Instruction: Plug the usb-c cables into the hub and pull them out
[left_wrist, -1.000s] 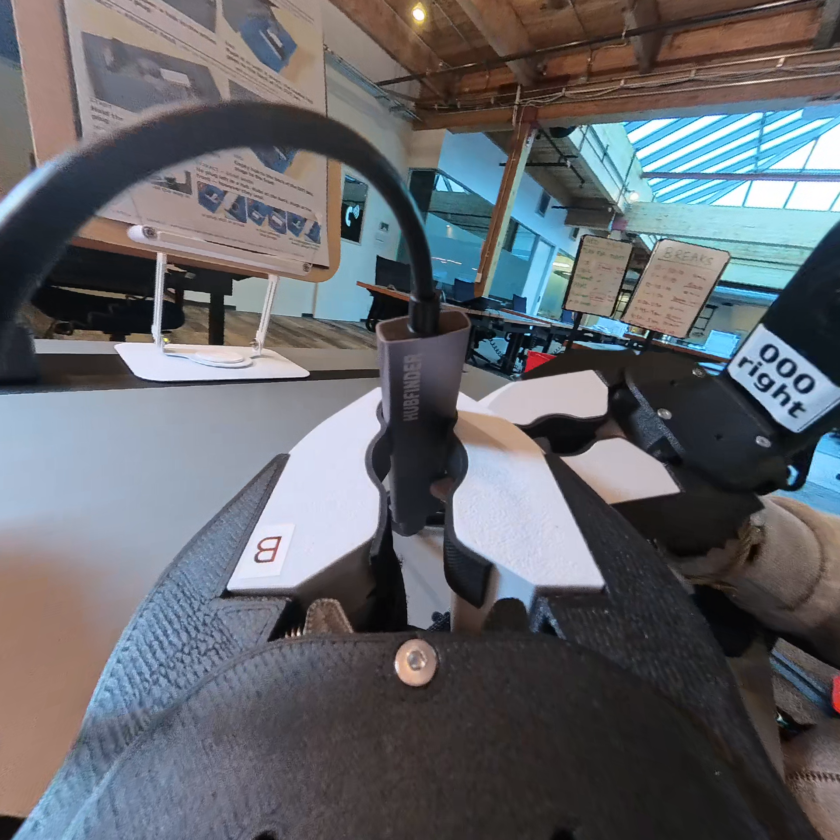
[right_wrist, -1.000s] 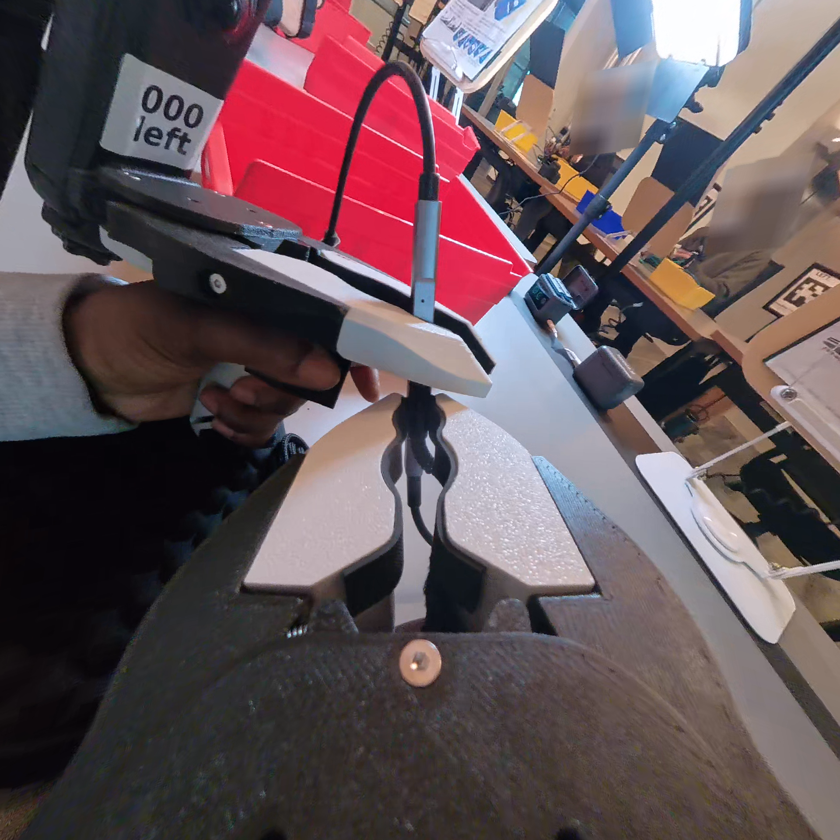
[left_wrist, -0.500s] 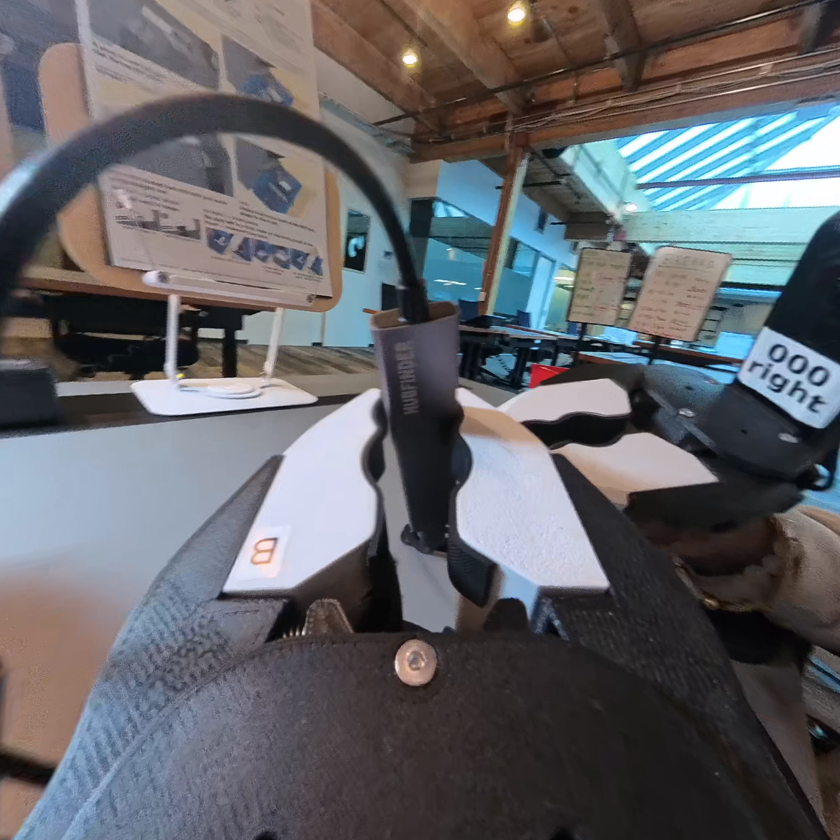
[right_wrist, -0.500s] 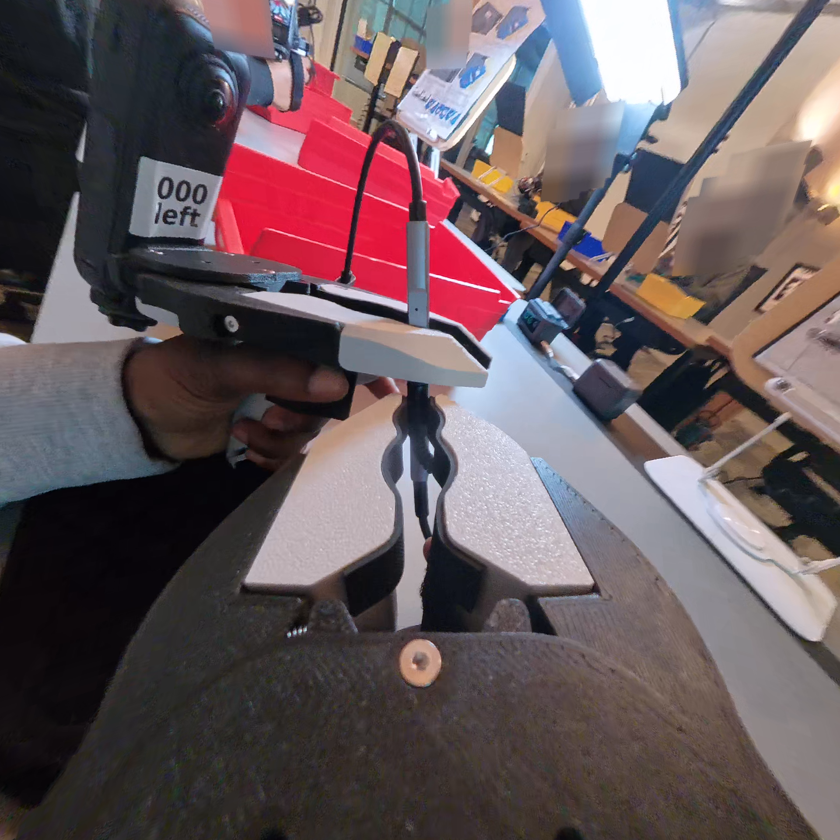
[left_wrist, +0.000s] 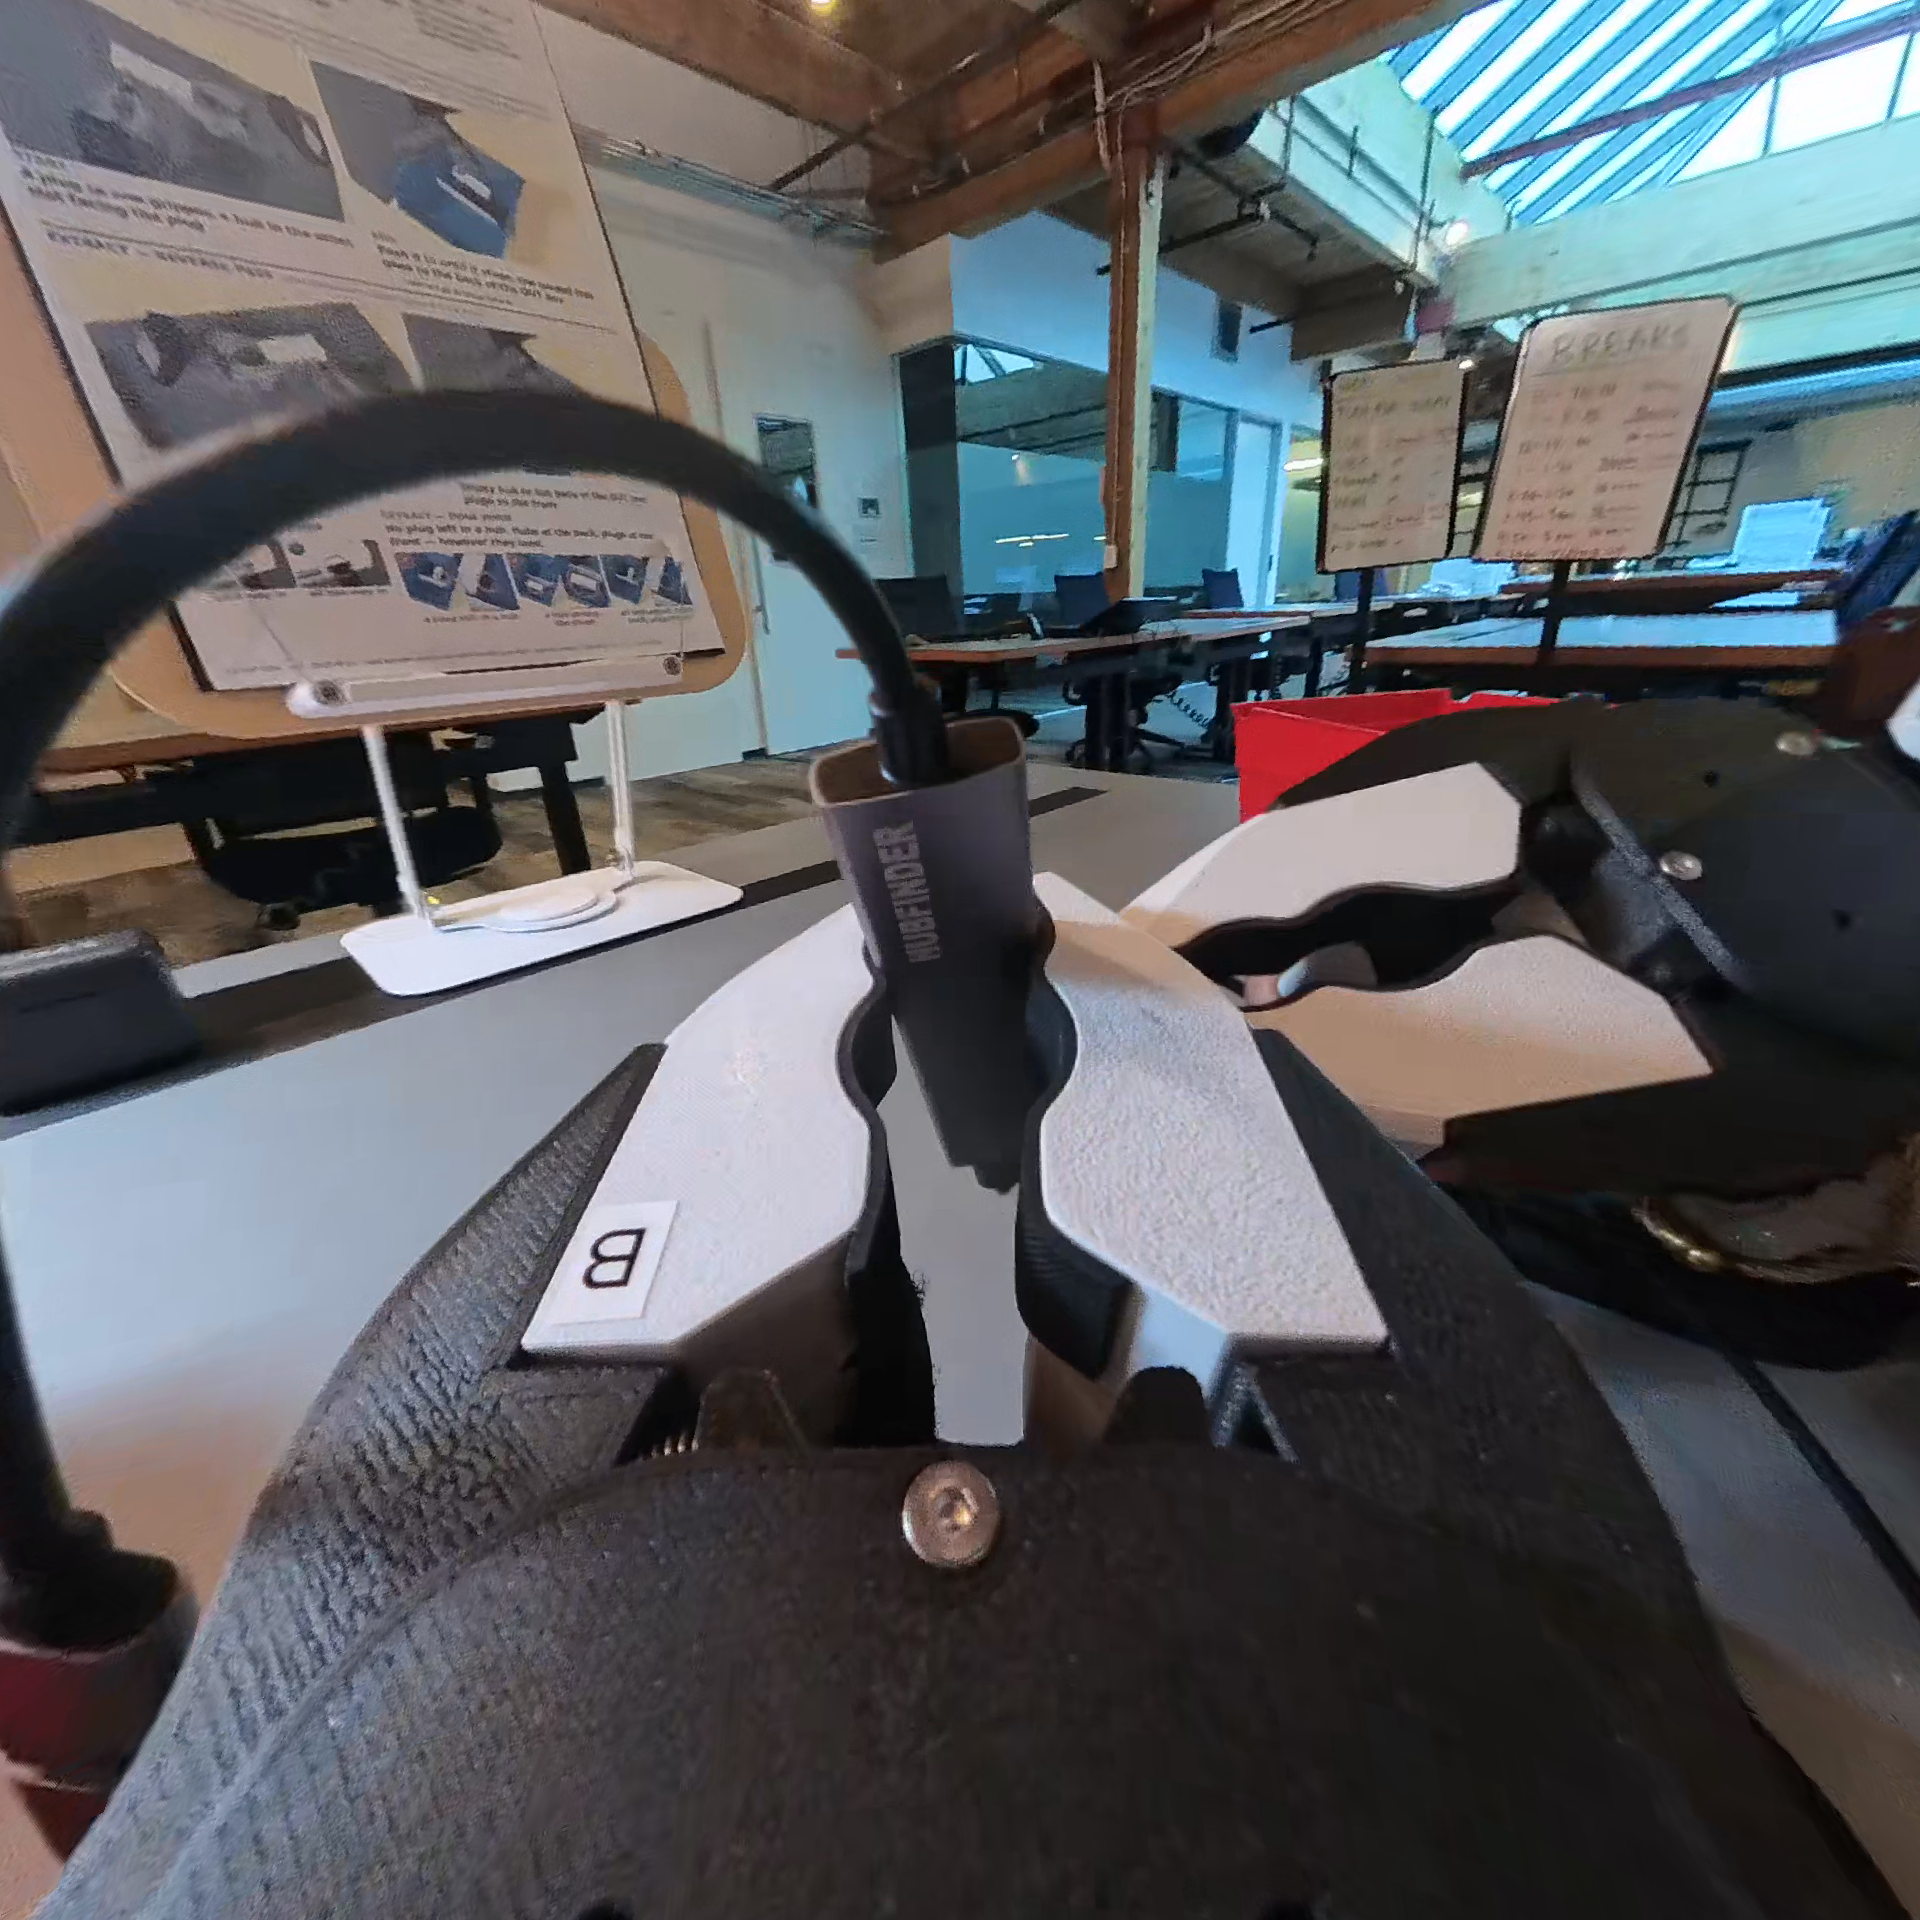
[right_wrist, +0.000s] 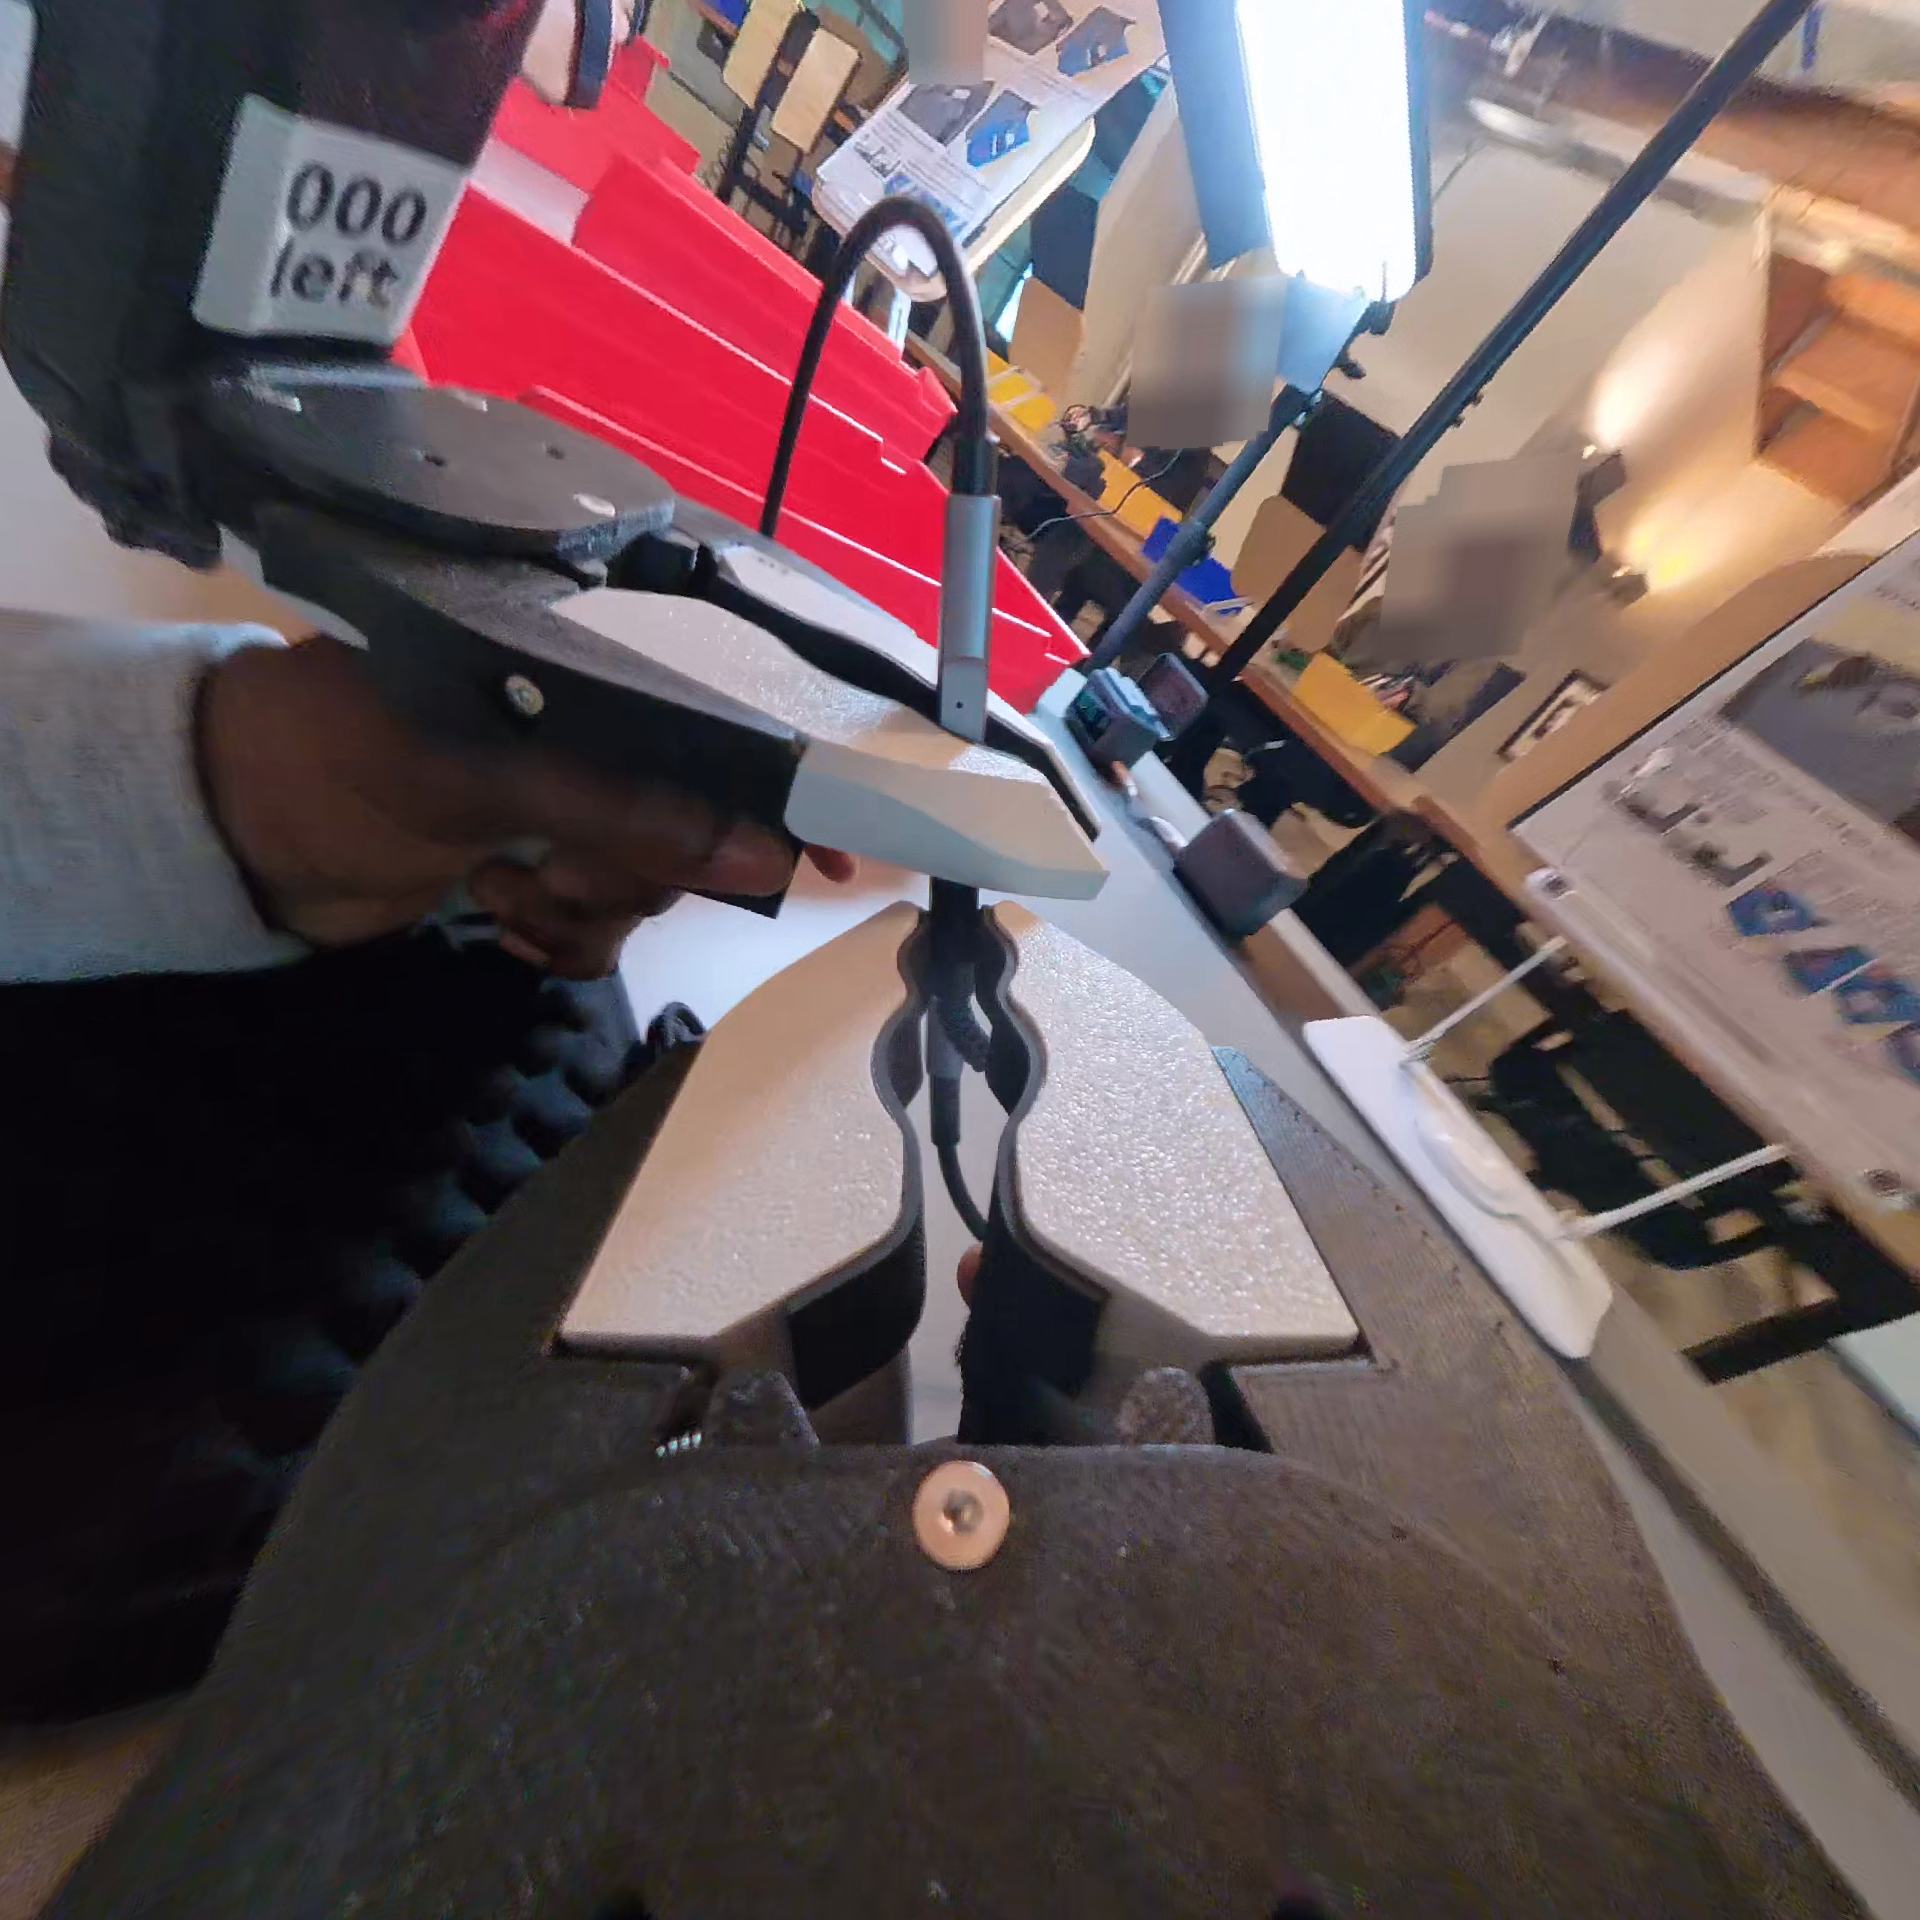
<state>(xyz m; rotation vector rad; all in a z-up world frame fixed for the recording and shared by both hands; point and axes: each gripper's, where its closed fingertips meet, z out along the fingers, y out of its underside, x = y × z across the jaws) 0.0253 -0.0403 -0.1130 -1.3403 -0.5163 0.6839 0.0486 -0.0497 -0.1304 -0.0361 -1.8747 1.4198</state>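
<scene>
Below, the left claw (left_wrist: 961, 1049) hides the hub's (left_wrist: 940, 935) ports.

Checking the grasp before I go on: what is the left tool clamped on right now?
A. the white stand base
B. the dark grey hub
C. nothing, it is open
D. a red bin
B: the left tool is shut on the hub, whose black cable arches off its top.
</scene>
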